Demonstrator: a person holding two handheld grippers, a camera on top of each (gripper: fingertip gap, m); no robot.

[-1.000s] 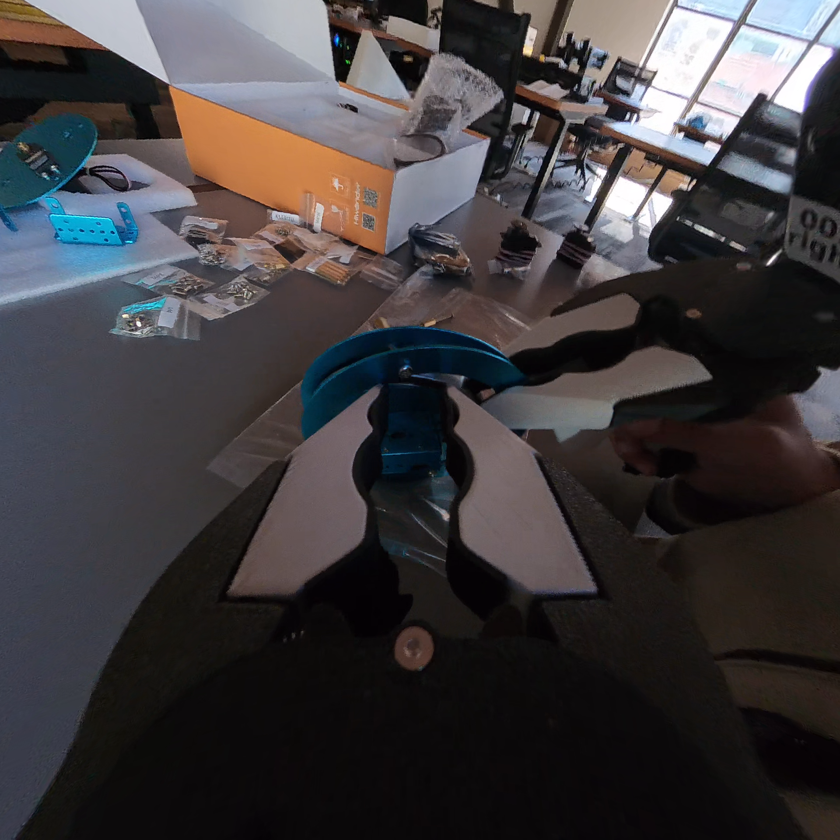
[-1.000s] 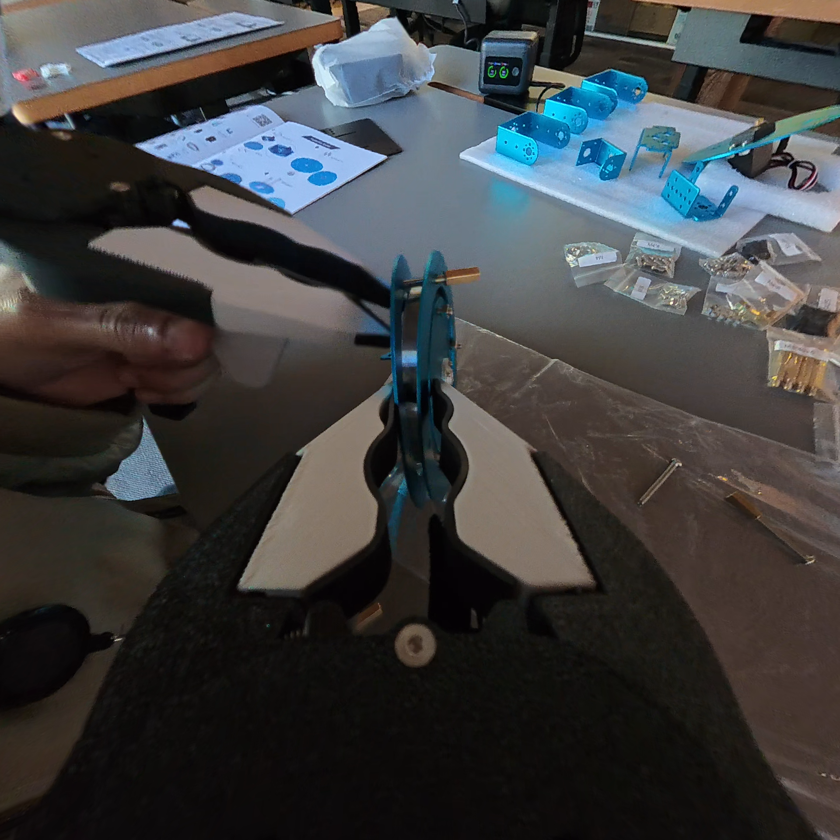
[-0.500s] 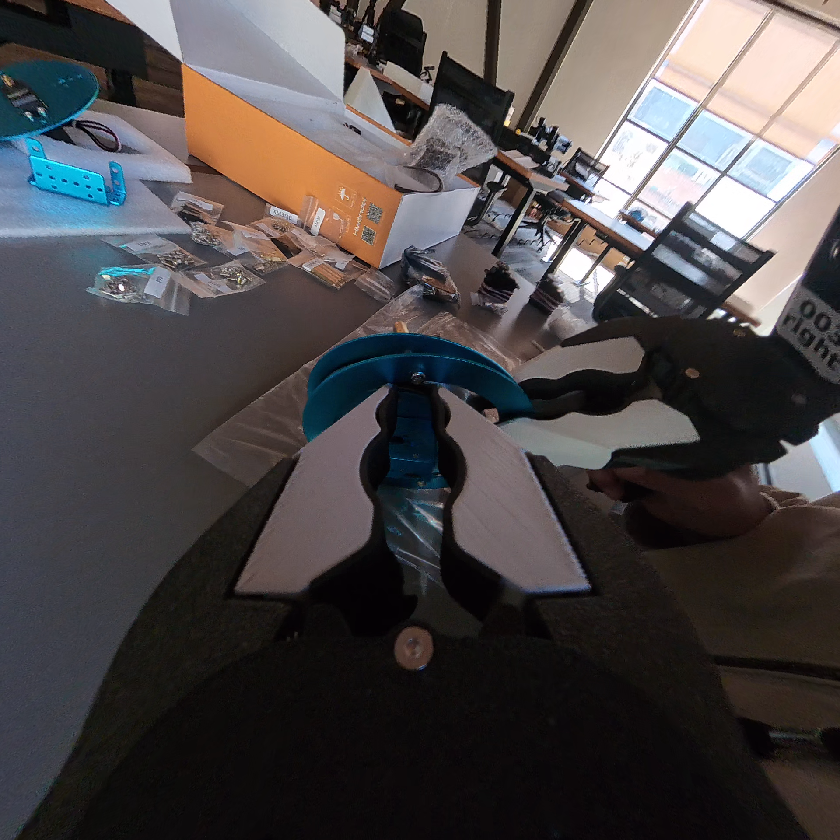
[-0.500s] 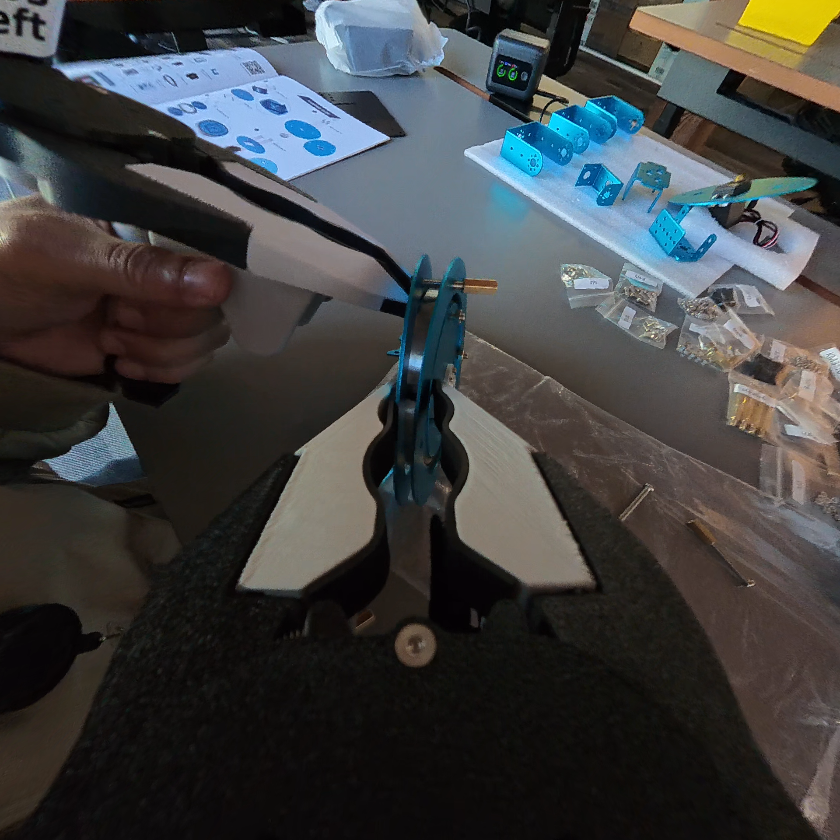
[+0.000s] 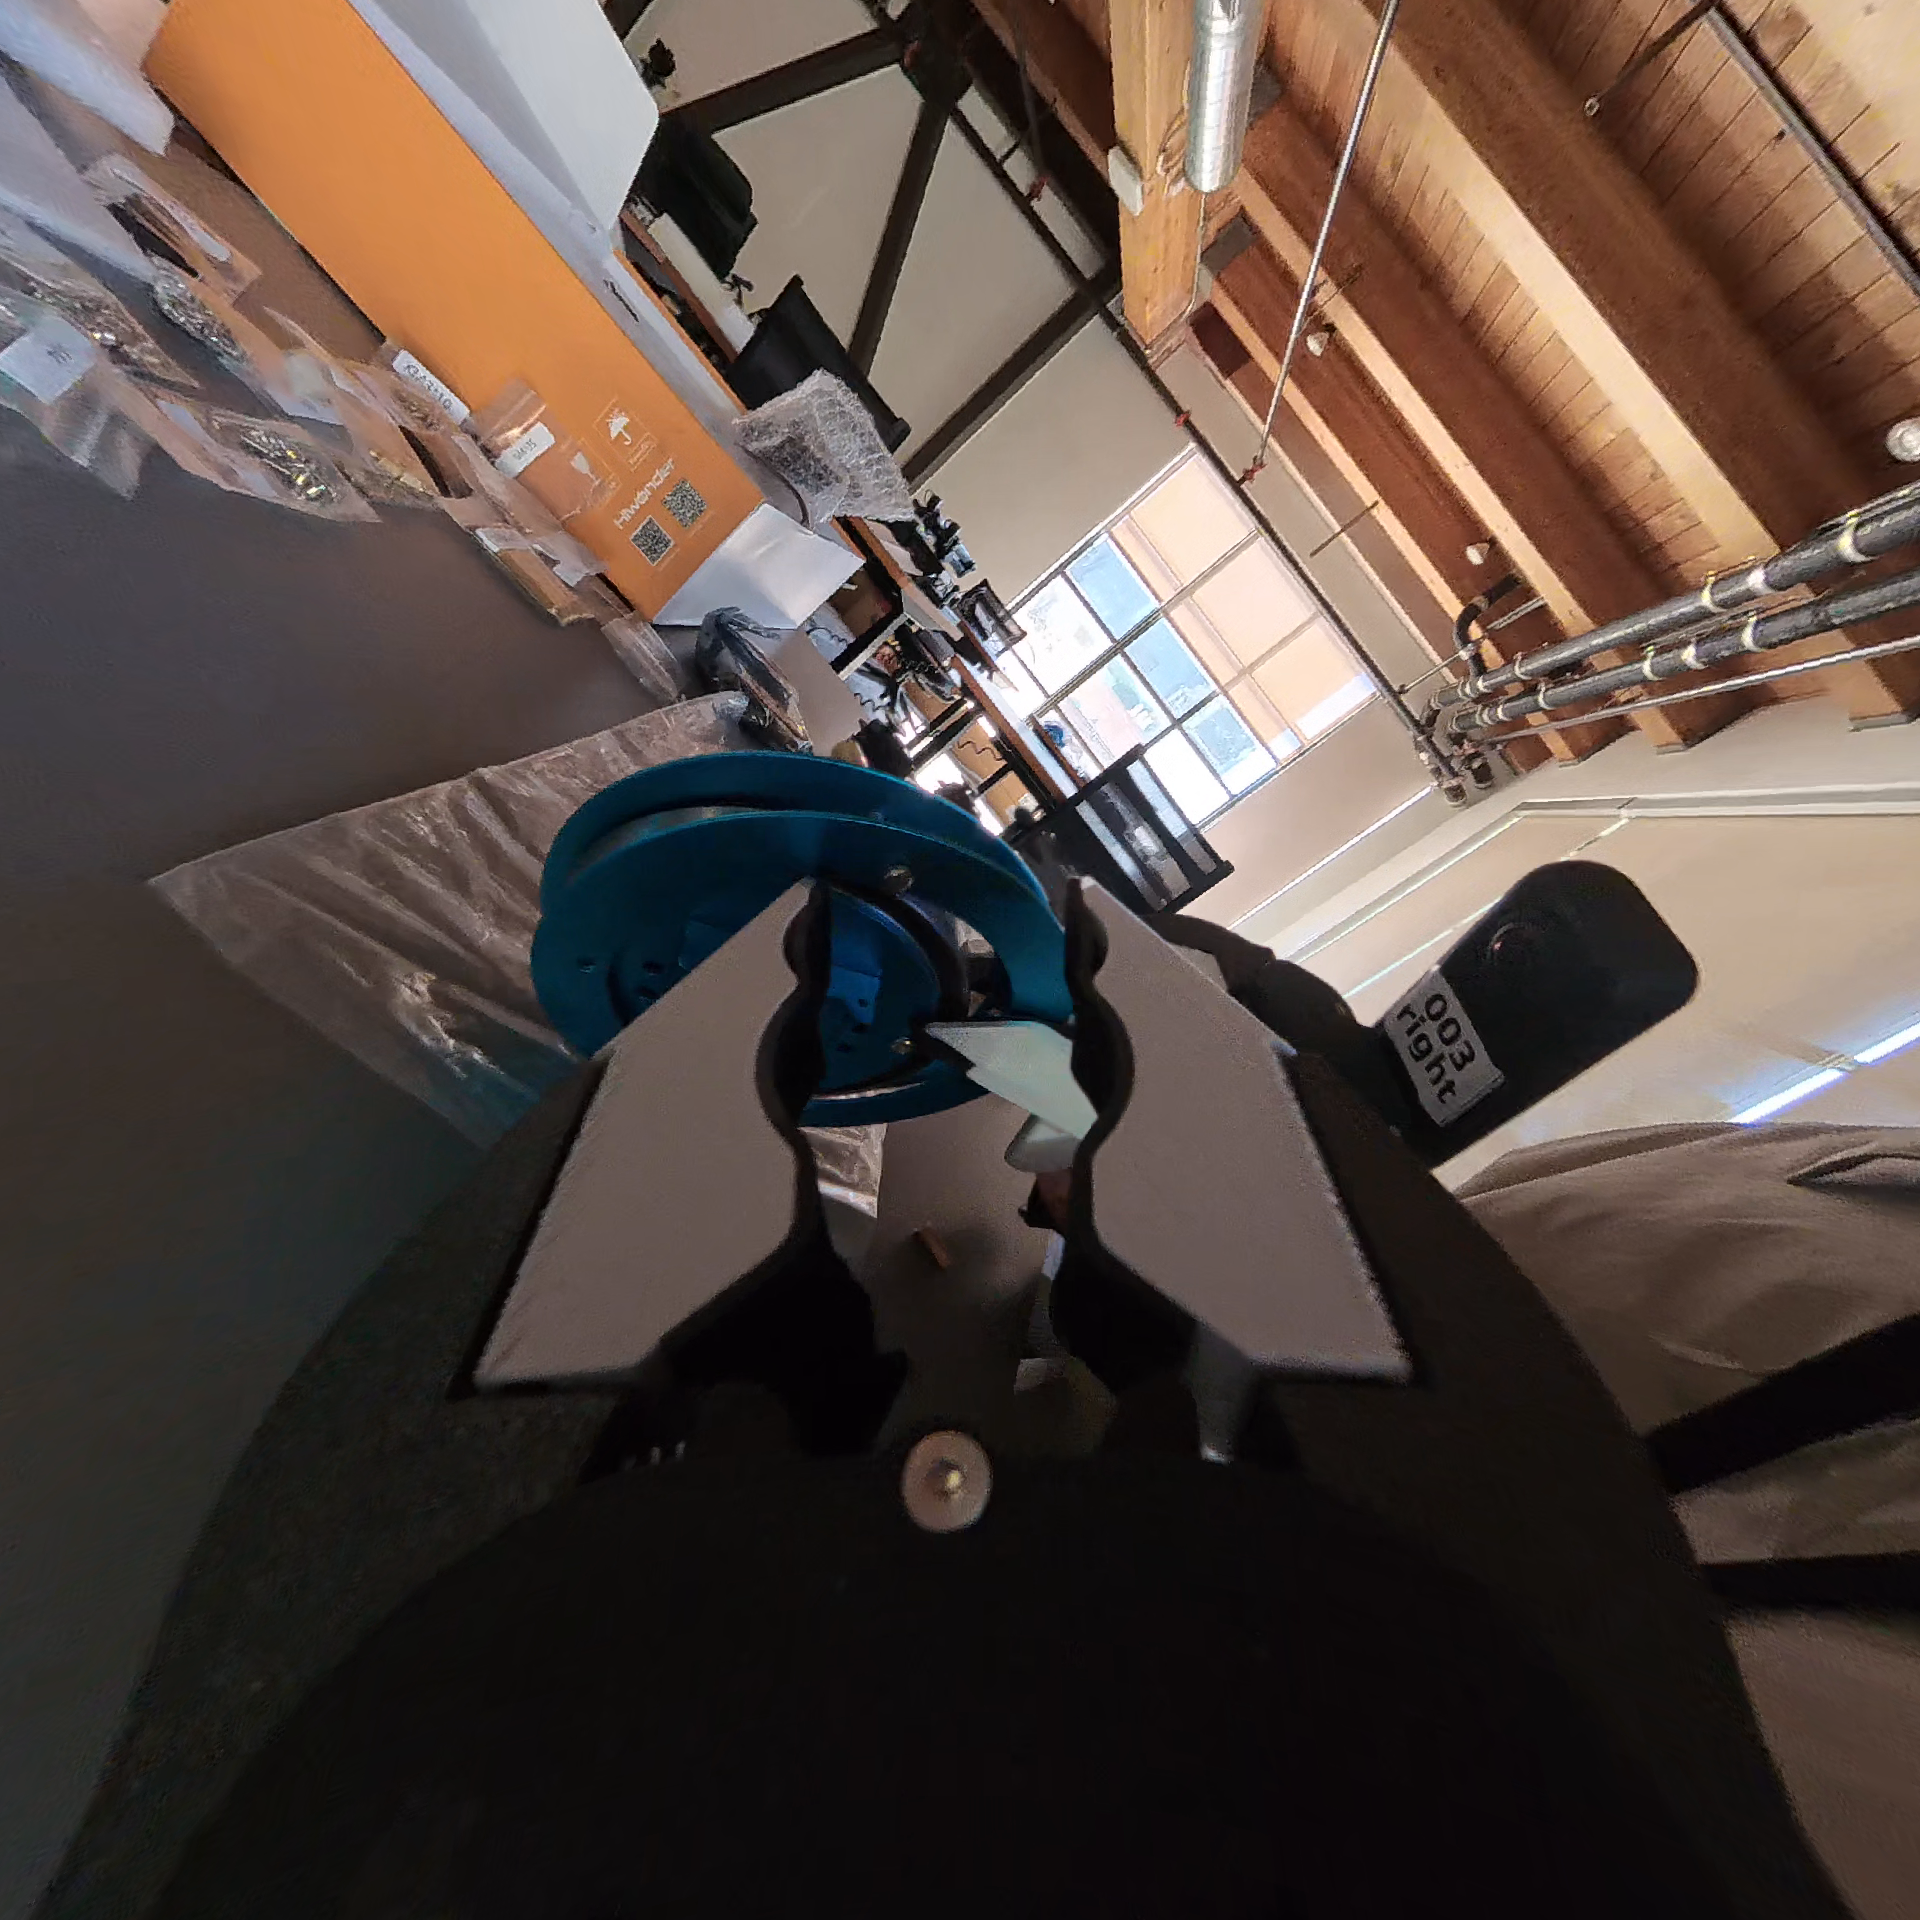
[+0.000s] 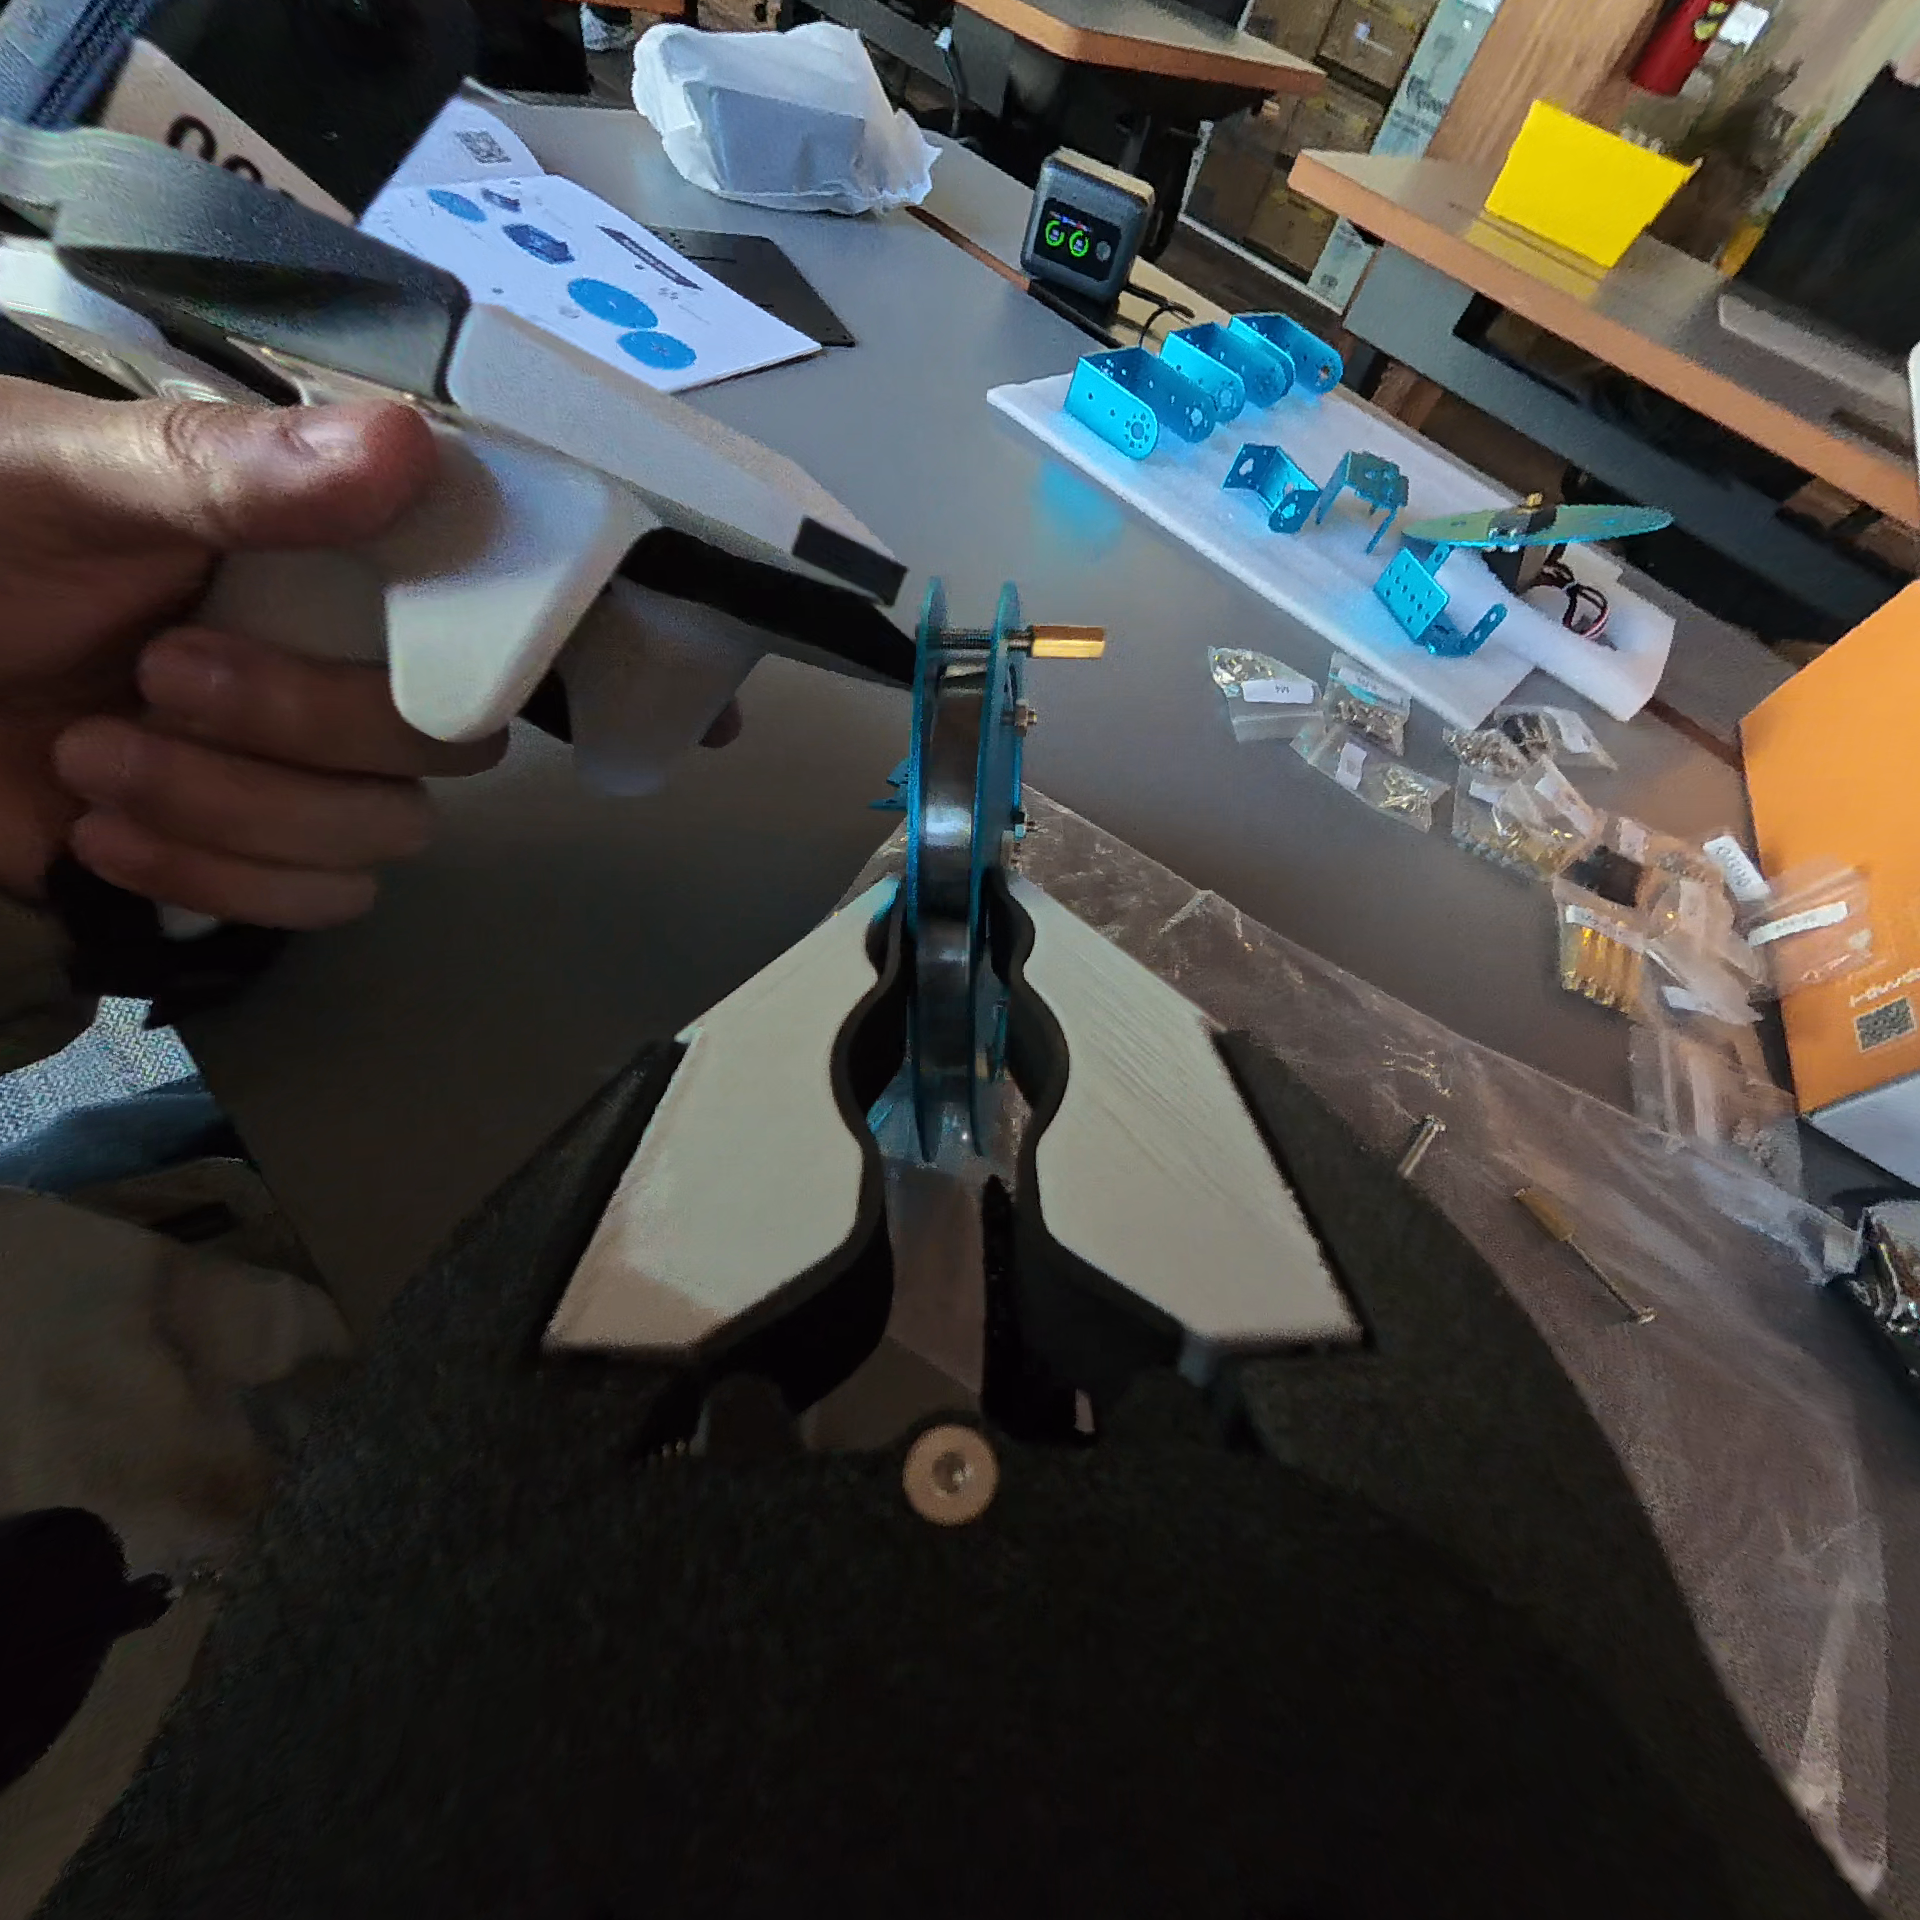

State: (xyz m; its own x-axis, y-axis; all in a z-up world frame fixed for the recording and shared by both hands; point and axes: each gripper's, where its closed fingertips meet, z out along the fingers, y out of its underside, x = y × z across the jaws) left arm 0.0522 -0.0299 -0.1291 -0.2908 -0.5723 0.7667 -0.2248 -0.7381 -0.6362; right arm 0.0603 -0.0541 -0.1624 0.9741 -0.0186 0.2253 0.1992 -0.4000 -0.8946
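Note:
A blue double-disc assembly [image 6: 951, 831] with a brass standoff [image 6: 1070, 641] at its top is held edge-on above the grey table [image 6: 1039, 436]. My right gripper [image 6: 956, 894] is shut on the discs' lower rim. My left gripper [image 5: 940, 904] is open, with its jaws apart on either side of the discs [image 5: 727, 862] and a blue hub between them. In the right wrist view the left gripper [image 6: 883, 613] comes in from the left, held by a hand [image 6: 208, 644], with its tips at the discs' top edge. A white finger [image 5: 1003, 1060] of the right gripper shows under the discs.
A clear plastic sheet [image 6: 1351, 1039] with loose screws [image 6: 1418, 1143] lies under the discs. Several bags of small parts [image 6: 1507, 790], a white foam pad [image 6: 1558, 644] with blue brackets, an orange box [image 6: 1839, 883], an instruction sheet [image 6: 603, 281] and a small screen device [image 6: 1081, 223] lie around. The grippers' ends are close to 4 cm from one another.
My left gripper has opened off the blue hub it was gripping and rolled and tilted up, so the ceiling now shows. My right gripper still holds the discs.

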